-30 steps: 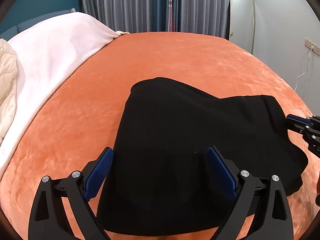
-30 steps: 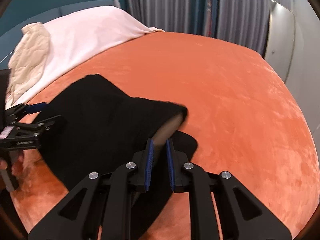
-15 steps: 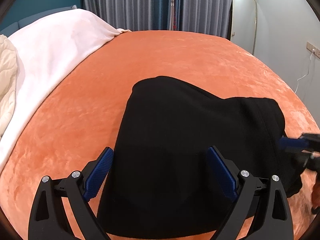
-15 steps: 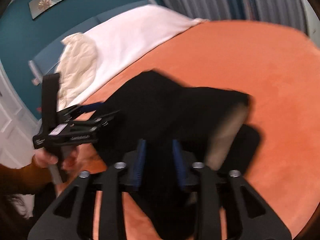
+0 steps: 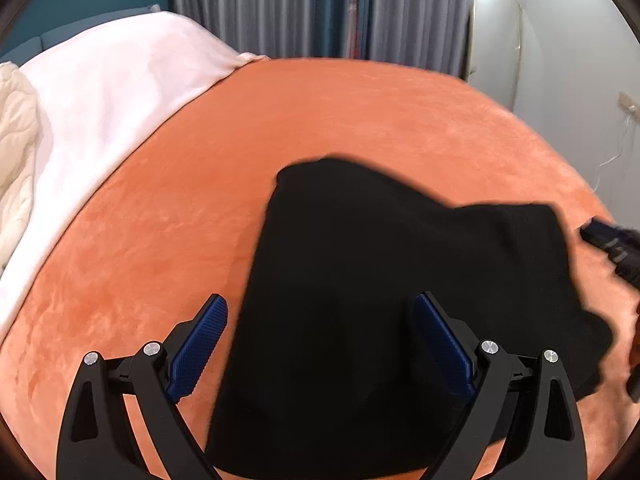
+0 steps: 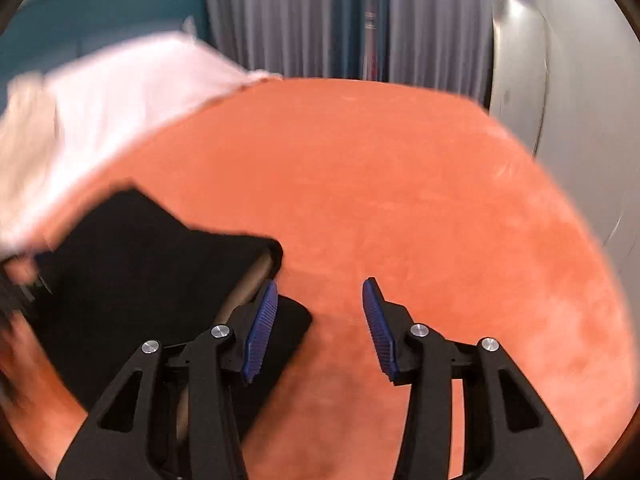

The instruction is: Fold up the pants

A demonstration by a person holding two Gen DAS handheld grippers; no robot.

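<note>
The black pants [image 5: 380,288] lie folded in a heap on the orange bedspread [image 5: 340,120]. My left gripper [image 5: 320,340] is open, its blue pads either side of the near part of the pants, holding nothing. My right gripper [image 6: 318,328] is open and empty over bare bedspread [image 6: 400,184], just right of the pants [image 6: 140,264]; its left pad [image 6: 262,324] is at the cloth's edge. The right gripper also shows at the right edge of the left wrist view [image 5: 612,240]. The right wrist view is blurred.
A white blanket [image 5: 104,96] and a cream quilt [image 5: 16,160] cover the bed's left side. Grey curtains [image 5: 320,8] hang behind. A mirror [image 5: 496,40] leans on the right wall, with a socket and cable [image 5: 624,108].
My right gripper has let go of the pants, opened and swung to the right over bare bedspread. The pants' right part has settled flatter. My left gripper has stayed open and almost still.
</note>
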